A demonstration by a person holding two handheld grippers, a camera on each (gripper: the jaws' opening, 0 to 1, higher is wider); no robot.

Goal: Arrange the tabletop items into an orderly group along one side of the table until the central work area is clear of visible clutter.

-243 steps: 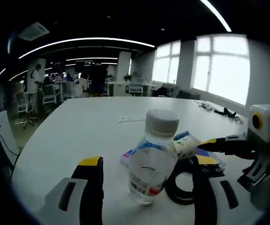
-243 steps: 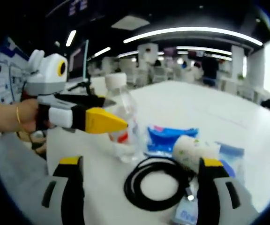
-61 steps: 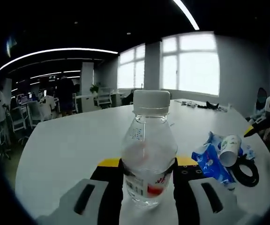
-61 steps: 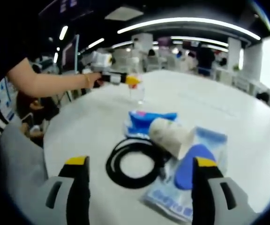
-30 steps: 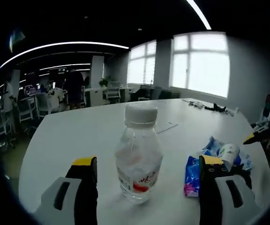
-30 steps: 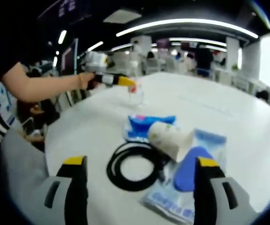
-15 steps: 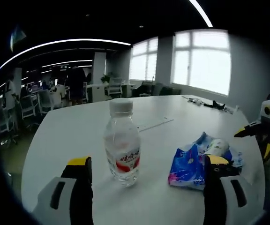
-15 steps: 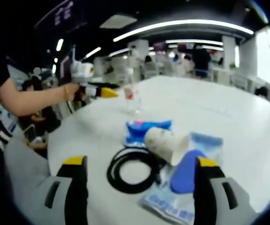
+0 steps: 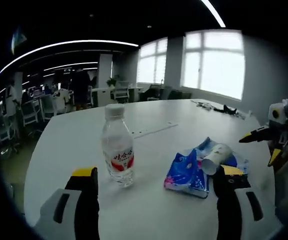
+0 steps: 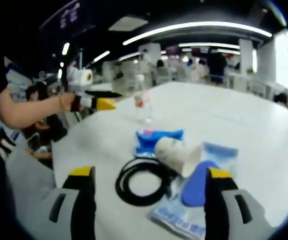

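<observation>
Yellow-tipped jaws of the left gripper (image 9: 154,175), clamped on the bottle (image 9: 117,153) two seconds ago, are now spread wide and empty; the bottle is left upright on the desk (image 9: 154,125) at left-centre. Right gripper (image 10: 146,175) jaws are held wide, empty, before the cable coil (image 10: 143,186) and cup (image 10: 174,154).

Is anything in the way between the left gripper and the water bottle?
Nothing visible. In the left gripper view, the open left gripper faces the upright water bottle across bare white table. The blue packet lies off to the bottle's right.
</observation>
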